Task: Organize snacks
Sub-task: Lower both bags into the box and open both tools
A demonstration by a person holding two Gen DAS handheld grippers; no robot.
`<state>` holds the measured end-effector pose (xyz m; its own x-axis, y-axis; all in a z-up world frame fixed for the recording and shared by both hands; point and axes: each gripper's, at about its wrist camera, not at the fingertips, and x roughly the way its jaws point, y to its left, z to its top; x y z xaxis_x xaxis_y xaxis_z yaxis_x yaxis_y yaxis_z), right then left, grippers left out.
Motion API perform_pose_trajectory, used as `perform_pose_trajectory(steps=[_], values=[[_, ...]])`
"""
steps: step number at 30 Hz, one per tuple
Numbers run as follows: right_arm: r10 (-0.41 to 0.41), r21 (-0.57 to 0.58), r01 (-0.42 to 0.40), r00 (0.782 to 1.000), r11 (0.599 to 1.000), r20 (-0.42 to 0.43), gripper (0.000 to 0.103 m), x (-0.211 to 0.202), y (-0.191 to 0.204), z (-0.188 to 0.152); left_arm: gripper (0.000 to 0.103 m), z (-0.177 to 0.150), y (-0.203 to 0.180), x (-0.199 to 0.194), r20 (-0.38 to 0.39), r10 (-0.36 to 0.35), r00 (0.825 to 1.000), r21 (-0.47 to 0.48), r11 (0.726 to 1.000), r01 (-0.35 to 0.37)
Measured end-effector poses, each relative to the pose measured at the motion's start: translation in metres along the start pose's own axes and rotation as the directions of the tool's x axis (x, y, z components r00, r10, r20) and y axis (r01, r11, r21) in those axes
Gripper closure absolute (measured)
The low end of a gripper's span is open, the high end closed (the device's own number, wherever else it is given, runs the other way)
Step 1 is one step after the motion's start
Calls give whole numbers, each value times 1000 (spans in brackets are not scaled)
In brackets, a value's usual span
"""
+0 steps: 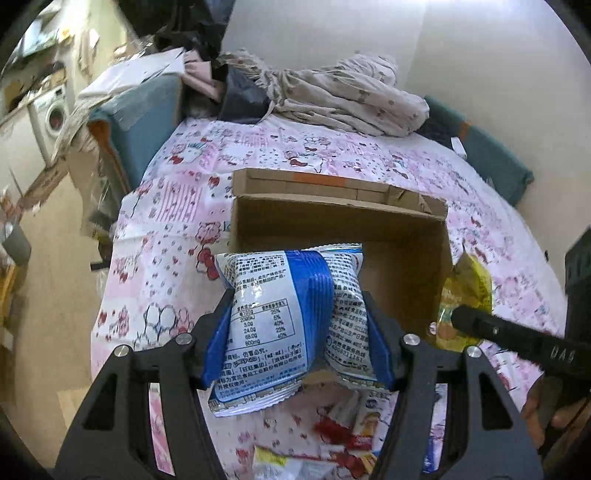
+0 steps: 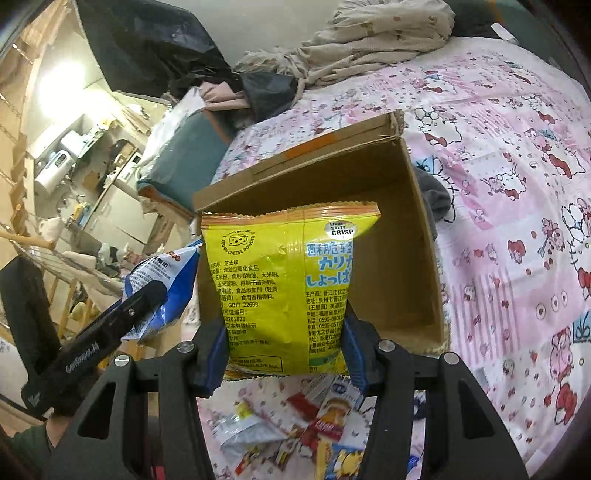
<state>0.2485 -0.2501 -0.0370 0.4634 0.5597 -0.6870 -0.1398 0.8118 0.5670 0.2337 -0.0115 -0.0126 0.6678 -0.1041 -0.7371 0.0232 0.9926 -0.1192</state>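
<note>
Nearest, loose snack packets (image 2: pixel 325 424) scattered on the pink bedsheet (image 2: pixel 517 221). Above them, left hand-held gripper (image 1: pixel 299 332) clamped on a blue-and-white snack bag (image 1: pixel 280 317); right hand-held gripper (image 2: pixel 286 343) clamped on a yellow cheese snack bag (image 2: pixel 280 280). Just beyond, open cardboard box (image 1: pixel 369 229). Farther back, crumpled bedding (image 1: pixel 343 96) heaped against the wall.

Bed (image 1: pixel 177 192) with a pink cartoon-print sheet; a heap of crumpled beige clothes (image 1: pixel 343 96) and a dark garment at its far end, against a plain white wall (image 1: pixel 406 33). Teal cushions (image 1: pixel 144 122) along both bed edges. Beyond the bed: light floor (image 1: pixel 48 295), washing machine (image 1: pixel 51 114), cluttered shelves (image 2: pixel 66 155), and a bright lamp glare (image 2: pixel 59 85).
</note>
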Motion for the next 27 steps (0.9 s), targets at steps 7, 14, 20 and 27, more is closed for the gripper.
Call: perform_pose_trajectory(steps=[7, 14, 20, 27], values=[[-50, 36, 51, 998, 998, -32, 48, 26, -26, 7, 43, -10, -14, 26, 1, 27, 1000, 59, 998, -27], [-116, 19, 117, 993, 993, -28, 48, 36, -33, 2, 43, -21, -21, 44, 22, 66, 998, 91, 993, -68], [-96, 37, 97, 995, 995, -30, 48, 36, -37, 2, 43, -21, -19, 48, 20, 74, 997, 98, 992, -76], [-105, 40, 106, 994, 994, -19, 46, 35, -36, 5, 43, -18, -16, 50, 22, 73, 997, 98, 992, -75]])
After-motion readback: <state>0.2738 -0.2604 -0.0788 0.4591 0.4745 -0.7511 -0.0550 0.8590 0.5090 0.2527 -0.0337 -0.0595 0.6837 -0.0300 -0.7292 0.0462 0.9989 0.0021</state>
